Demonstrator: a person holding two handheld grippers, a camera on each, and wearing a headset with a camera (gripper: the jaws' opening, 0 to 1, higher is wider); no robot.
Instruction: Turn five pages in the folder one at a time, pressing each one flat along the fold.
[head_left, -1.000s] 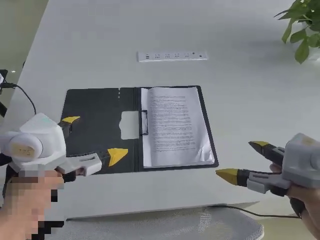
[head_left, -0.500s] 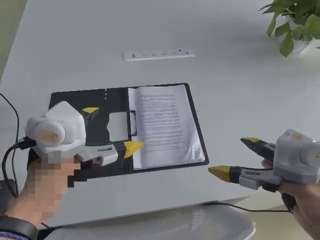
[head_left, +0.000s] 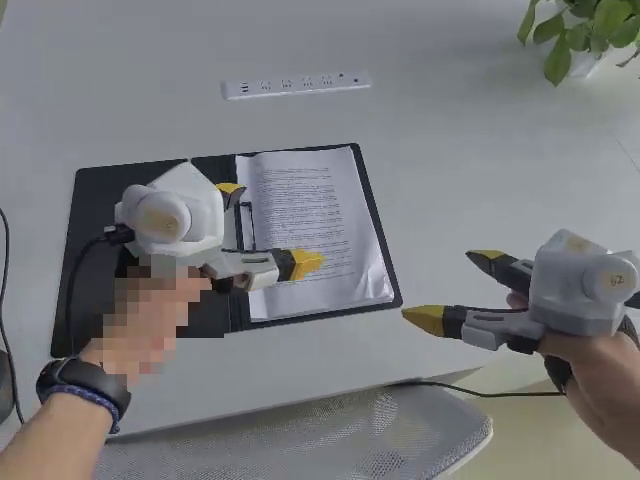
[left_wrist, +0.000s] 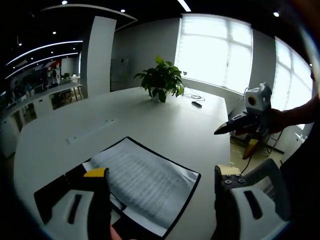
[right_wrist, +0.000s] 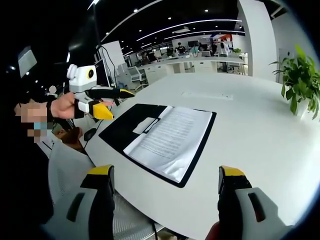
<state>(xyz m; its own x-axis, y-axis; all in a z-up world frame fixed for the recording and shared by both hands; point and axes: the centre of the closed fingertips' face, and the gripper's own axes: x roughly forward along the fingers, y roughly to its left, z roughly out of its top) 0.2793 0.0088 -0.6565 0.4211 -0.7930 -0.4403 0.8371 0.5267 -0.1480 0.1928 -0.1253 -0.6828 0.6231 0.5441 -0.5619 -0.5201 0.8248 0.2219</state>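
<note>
Since the folder (head_left: 100, 240) lies open and flat on the white table (head_left: 470, 150), with its black cover spread to the left and its stack of pages (head_left: 310, 215) on the right half, the thing to handle is really a single sheet. It looks light, thin and limp, likely to slide on the sheet beneath and to crease or tear if pinched hard. I judge the best hold to be the free corner (head_left: 383, 291) nearest the person, where the sheets curl up a little from the stack (a light nip on the top sheet alone, not a bite into several). The left gripper (head_left: 267, 225) hovers over the middle of the folder, by the fold, with its jaws apart and nothing between them. Its lower yellow tip is over the inner, near part of the pages, though whether it touches the paper I cannot tell. The right gripper (head_left: 452, 288) is held off to the right of the folder near the table's front edge, apart from the pages, its jaws also spread wide and empty, pointing back toward that free corner. Beyond the folder a white power strip (head_left: 295, 85) lies on the table, a green plant (head_left: 575, 35) stands at the far right, and a mesh chair back (head_left: 300, 440) shows below the near edge
</note>
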